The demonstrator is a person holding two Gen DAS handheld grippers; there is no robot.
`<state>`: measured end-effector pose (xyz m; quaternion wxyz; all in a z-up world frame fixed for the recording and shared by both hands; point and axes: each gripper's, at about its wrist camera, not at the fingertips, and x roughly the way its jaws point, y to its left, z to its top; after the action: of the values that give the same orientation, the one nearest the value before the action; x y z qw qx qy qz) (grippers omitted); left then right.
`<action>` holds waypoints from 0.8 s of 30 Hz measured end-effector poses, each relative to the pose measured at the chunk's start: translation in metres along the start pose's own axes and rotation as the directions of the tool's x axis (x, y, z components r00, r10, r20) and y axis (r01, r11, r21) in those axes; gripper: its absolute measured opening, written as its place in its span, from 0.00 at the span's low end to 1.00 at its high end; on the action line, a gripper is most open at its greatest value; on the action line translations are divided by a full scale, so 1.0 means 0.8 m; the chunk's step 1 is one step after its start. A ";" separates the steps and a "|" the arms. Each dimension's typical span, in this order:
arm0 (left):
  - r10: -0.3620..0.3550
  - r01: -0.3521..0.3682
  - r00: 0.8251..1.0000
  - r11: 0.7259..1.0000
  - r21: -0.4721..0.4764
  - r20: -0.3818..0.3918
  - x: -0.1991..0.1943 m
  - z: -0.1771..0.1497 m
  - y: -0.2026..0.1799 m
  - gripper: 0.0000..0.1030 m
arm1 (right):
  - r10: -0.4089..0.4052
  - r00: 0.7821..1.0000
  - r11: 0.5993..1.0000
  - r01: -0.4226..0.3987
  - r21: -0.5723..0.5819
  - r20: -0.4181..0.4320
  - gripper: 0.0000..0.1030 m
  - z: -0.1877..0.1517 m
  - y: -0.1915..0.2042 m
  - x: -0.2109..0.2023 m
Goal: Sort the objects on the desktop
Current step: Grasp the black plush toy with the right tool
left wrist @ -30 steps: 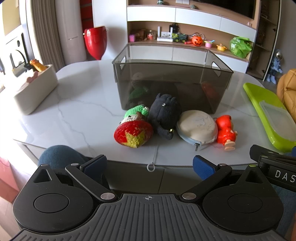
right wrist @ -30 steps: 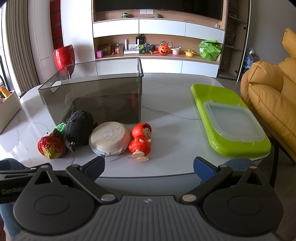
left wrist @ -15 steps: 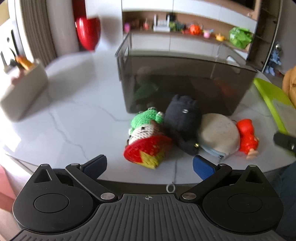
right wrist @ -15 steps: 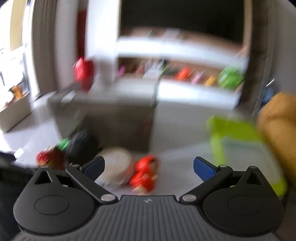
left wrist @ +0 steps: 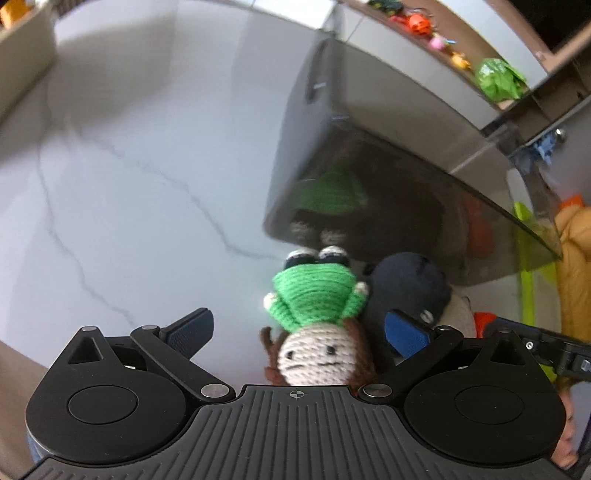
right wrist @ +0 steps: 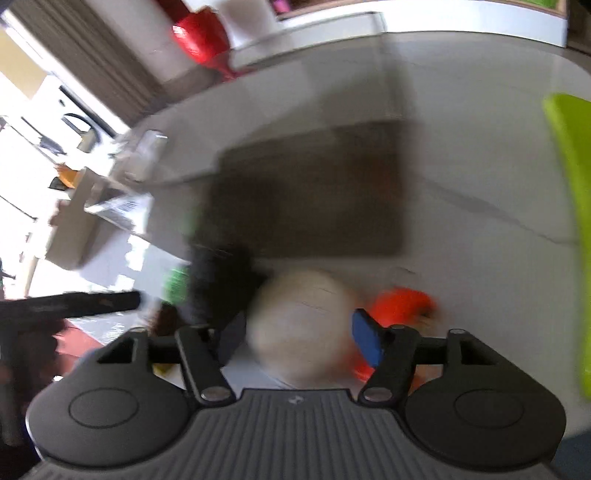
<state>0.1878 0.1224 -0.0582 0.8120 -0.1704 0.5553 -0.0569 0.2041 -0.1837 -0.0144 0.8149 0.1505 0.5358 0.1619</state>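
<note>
A crocheted doll (left wrist: 317, 321) in a green top lies on the marble table between the fingers of my open left gripper (left wrist: 299, 330), its pale face toward the camera. A black plush (left wrist: 406, 288) lies to its right, in front of the smoked plastic bin (left wrist: 388, 158). In the blurred right wrist view, my open right gripper (right wrist: 299, 332) straddles the round cream pouch (right wrist: 299, 321). The black plush (right wrist: 221, 280) is left of the pouch and the orange figure (right wrist: 402, 306) is right of it, in front of the bin (right wrist: 306, 192).
A lime green lidded tray (right wrist: 572, 221) lies at the table's right side. A white box (left wrist: 22, 51) stands at the far left. A red vase (right wrist: 201, 35) and shelves with small toys are behind the table. A yellow sofa (left wrist: 576, 258) is at right.
Both grippers have moved forward and down over the table. The left now has the crocheted doll between its open fingers; the right has closed in on the cream pouch.
</note>
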 end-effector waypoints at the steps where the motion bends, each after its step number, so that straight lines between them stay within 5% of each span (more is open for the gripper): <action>1: -0.009 0.008 1.000 1.000 -0.016 -0.010 0.004 0.006 0.006 1.00 | 0.030 1.000 1.000 -0.030 0.009 0.003 0.77 0.004 0.013 0.008; 4: -0.035 0.033 0.999 0.997 -0.063 -0.039 0.015 0.026 0.025 1.00 | 0.027 1.000 0.998 -0.028 0.060 0.016 0.77 0.010 0.046 0.038; 9: -0.059 0.054 0.997 0.994 -0.098 -0.049 0.019 0.030 0.053 1.00 | -0.166 0.984 0.984 0.170 -0.057 0.059 0.80 0.000 0.091 0.081; 11: -0.076 0.070 0.996 0.992 -0.109 -0.052 0.021 0.030 0.062 1.00 | -0.120 0.989 0.989 0.126 -0.073 0.084 0.53 -0.004 0.093 0.075; 19: -0.141 0.133 0.989 0.981 -0.140 -0.051 0.026 0.027 0.087 1.00 | 0.019 0.992 1.000 -0.017 -0.022 0.122 0.48 -0.002 0.084 0.002; 24: -0.161 0.150 0.985 0.978 -0.146 -0.064 0.021 0.034 0.089 1.00 | 0.147 0.954 0.987 -0.125 -0.099 0.261 0.48 0.047 0.115 -0.095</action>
<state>0.2120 0.1904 -0.0884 0.7695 -0.2677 0.5731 -0.0876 0.2009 -0.1360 0.1013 0.8722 0.1741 0.4022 0.2174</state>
